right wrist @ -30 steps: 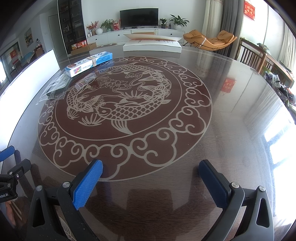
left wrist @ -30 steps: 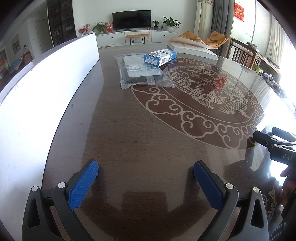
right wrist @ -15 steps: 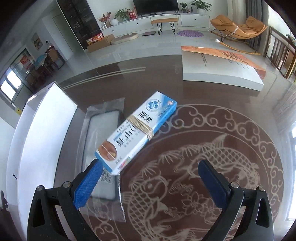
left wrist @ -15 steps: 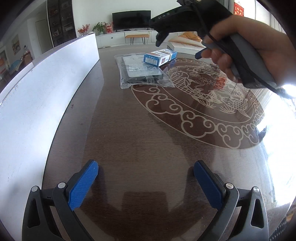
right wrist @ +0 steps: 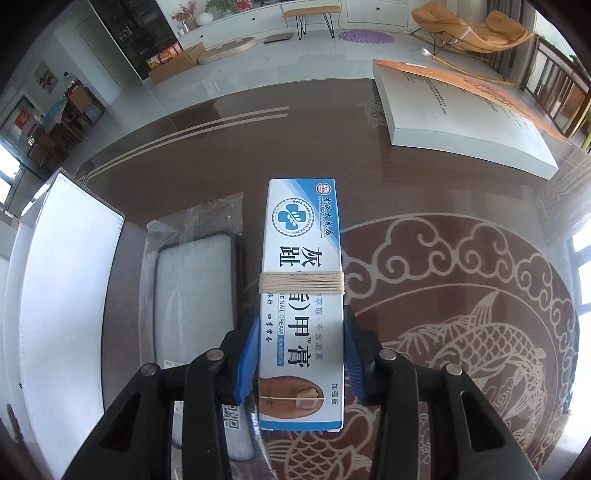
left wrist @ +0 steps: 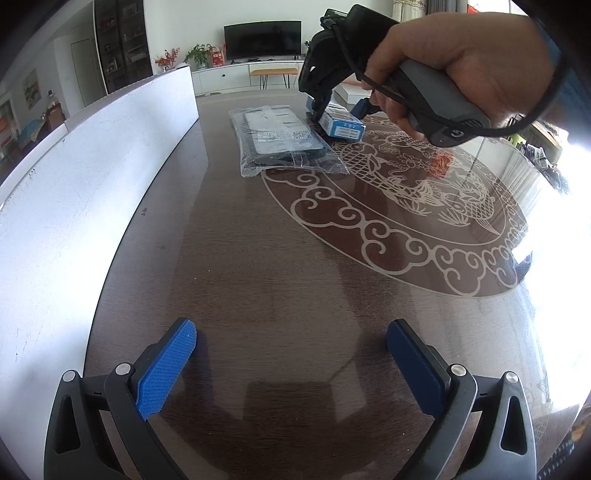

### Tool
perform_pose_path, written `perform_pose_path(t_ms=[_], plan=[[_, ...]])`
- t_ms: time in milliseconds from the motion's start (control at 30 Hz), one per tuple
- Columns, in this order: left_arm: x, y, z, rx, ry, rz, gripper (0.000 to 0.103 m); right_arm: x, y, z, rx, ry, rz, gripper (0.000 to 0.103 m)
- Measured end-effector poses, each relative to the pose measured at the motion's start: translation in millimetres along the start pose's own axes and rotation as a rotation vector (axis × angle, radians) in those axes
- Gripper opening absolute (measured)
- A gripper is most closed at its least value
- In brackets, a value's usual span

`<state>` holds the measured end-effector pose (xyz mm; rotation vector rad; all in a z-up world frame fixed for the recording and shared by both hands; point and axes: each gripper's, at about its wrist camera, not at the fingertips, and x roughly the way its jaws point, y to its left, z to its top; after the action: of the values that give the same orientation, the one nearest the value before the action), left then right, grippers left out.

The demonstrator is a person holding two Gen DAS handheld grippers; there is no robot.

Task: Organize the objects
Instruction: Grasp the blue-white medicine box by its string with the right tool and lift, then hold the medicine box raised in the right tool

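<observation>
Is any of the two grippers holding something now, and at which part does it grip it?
The right gripper is closing on the blue and white cream box, pads on its long sides near the camera-side end. The left gripper holds nothing.

Far wall: television (left wrist: 263,41) above long white cabinet (left wrist: 236,75).
Floor: pale, glossy.
Right side: orange lounge chair (right wrist: 476,31), bright window glare.

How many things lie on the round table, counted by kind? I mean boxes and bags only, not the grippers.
Blue-and-white cream box: 1
Clear plastic bag with a dark item: 1
Large flat white box: 1
Long white box at the table's edge: 1
Total: 4
</observation>
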<state>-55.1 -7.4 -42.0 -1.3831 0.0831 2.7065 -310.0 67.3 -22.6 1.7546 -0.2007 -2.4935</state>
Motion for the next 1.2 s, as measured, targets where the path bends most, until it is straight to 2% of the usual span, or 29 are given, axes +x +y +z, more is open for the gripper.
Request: perform_pose_path(t_ms=[167, 400, 500, 633, 733, 833, 867, 967, 1133, 1200], plan=[[0, 0, 0, 0.0, 0.0, 0.0, 0.103, -22, -37, -44, -0.058, -0.032, -0.047, 0.041], [0, 0, 0, 0.0, 0.0, 0.0, 0.103, -71, -110, -139, -0.125, -0.12, -0.125, 0.041], [0, 0, 0, 0.0, 0.0, 0.0, 0.103, -90, -131, -186, -0.158, -0.168, -0.137, 0.041], [0, 0, 0, 0.0, 0.0, 0.0, 0.103, -107, -156, -228, -0.149, -0.23, -0.133, 0.042], [0, 0, 0, 0.0, 0.0, 0.0, 0.103, -110, -169, -236, -0.141, -0.271, -0.14, 0.046], [0, 0, 0, 0.0, 0.0, 0.0, 0.103, -110, -172, -240, -0.129, -0.287, -0.166, 0.072], [0, 0, 0, 0.0, 0.0, 0.0, 0.103, -110, -173, -240, -0.124, -0.288, -0.172, 0.077], [0, 0, 0, 0.0, 0.0, 0.0, 0.103, -107, -177, -240, -0.113, -0.297, -0.176, 0.085], [1, 0, 0, 0.0, 0.0, 0.0, 0.103, -104, -181, -240, -0.094, -0.295, -0.152, 0.09], [1, 0, 0, 0.0, 0.0, 0.0, 0.103, -101, -180, -239, -0.098, -0.288, -0.137, 0.095]])
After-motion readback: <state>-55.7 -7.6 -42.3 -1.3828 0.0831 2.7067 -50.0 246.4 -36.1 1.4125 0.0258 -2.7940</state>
